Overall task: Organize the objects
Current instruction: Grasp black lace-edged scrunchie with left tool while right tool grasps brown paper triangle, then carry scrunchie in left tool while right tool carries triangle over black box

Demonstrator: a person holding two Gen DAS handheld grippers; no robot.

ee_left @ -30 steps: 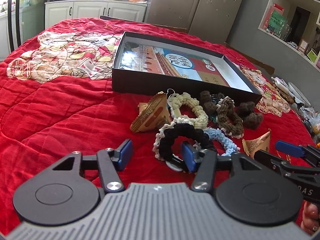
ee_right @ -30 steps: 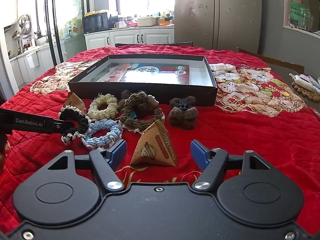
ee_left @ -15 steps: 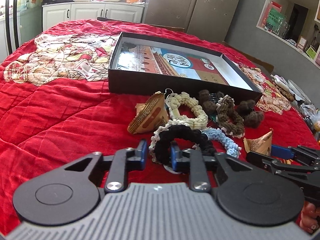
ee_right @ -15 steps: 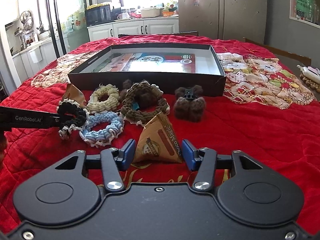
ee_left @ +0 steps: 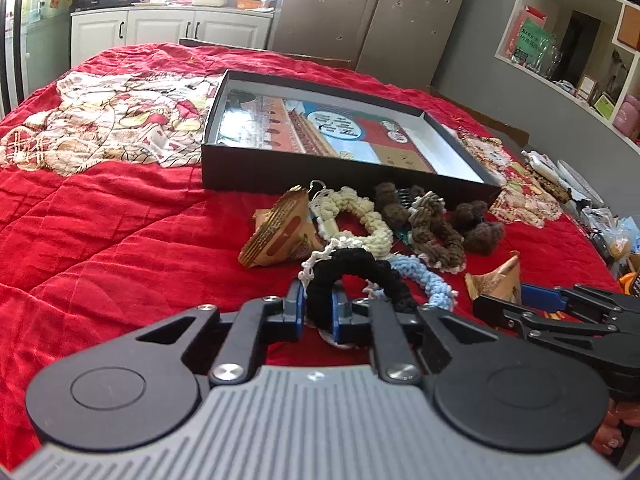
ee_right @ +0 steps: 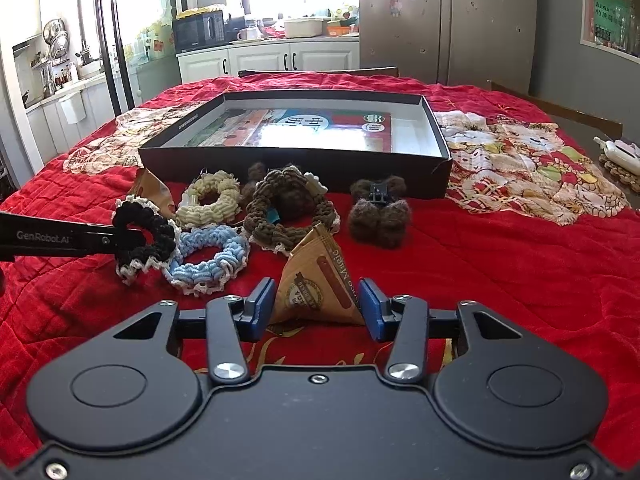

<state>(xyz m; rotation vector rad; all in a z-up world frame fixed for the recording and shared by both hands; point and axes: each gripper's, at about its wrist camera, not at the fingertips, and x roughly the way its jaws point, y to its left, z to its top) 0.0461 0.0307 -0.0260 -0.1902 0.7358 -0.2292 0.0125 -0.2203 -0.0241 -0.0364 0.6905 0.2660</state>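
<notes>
1. Left claw (ee_left: 316, 312): clamped on the near side of the black scrunchie (ee_left: 352, 270), blue pads pressing the fabric from both sides.
2. Black scrunchie: white-edged, in front of the black box (ee_left: 344, 178), touching the light blue scrunchie (ee_right: 210, 256) on its right.
3. Right claw (ee_right: 318, 308): jaws just been closing, pads now against both lower corners of the brown pyramid packet (ee_right: 320, 284); clamped on it.
4. Brown pyramid packet: upright on the red quilt (ee_right: 500, 280), in front of the black box, nearer than the brown scrunchie (ee_right: 286, 210).
5. Cream scrunchie (ee_right: 210, 200) and fuzzy brown hair clip (ee_right: 380, 214): just before the box's front wall, clip well right.
6. 2nd pyramid packet (ee_left: 280, 232): left of the cream scrunchie, tipped on its side.
7. Box: open, shallow, a printed sheet flat inside.
</notes>
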